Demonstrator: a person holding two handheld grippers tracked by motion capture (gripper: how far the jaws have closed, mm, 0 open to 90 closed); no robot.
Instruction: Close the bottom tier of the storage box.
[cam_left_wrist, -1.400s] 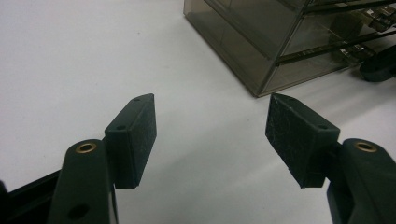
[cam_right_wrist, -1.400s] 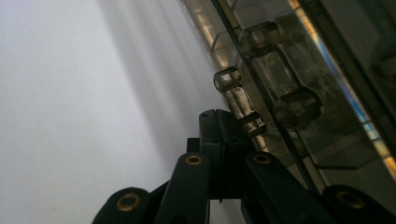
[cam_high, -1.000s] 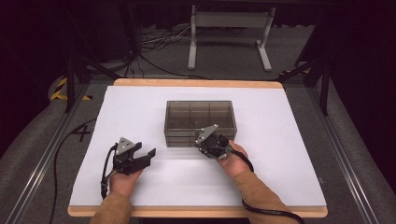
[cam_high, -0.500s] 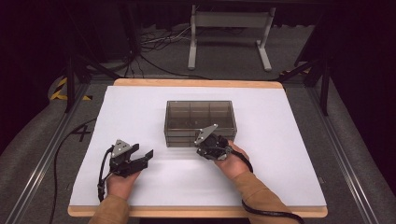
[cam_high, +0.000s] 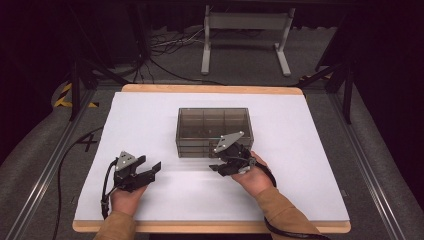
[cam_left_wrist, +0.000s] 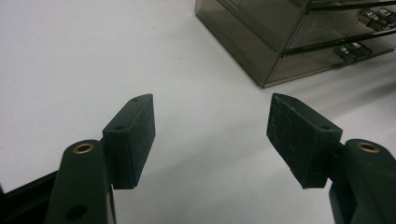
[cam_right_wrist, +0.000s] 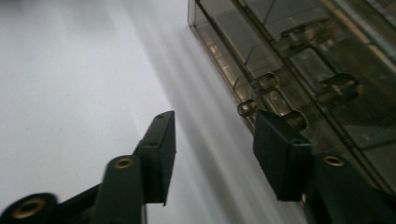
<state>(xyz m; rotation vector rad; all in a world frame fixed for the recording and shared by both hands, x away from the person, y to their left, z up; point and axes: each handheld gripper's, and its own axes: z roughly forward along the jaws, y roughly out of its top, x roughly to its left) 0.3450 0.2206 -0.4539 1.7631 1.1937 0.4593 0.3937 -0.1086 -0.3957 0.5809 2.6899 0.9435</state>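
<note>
High view puts the smoked plastic box (cam_high: 214, 131) mid-table, my right gripper (cam_high: 223, 165) just before its front wall, jaws spread, my left gripper (cam_high: 145, 172) well apart, also spread; I judge the box light, rigid, slick, best taken by the small front knobs (cam_right_wrist: 264, 83); contents stay murky behind tinted walls.

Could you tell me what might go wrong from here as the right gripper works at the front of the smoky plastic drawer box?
1. The right gripper is open with one jaw right at a small clear knob on the drawer box; the knob is small and could slip out when the jaws close.
2. The left gripper is open and off to the side, not steadying the box, so a pull might drag the box across the white table.
</note>
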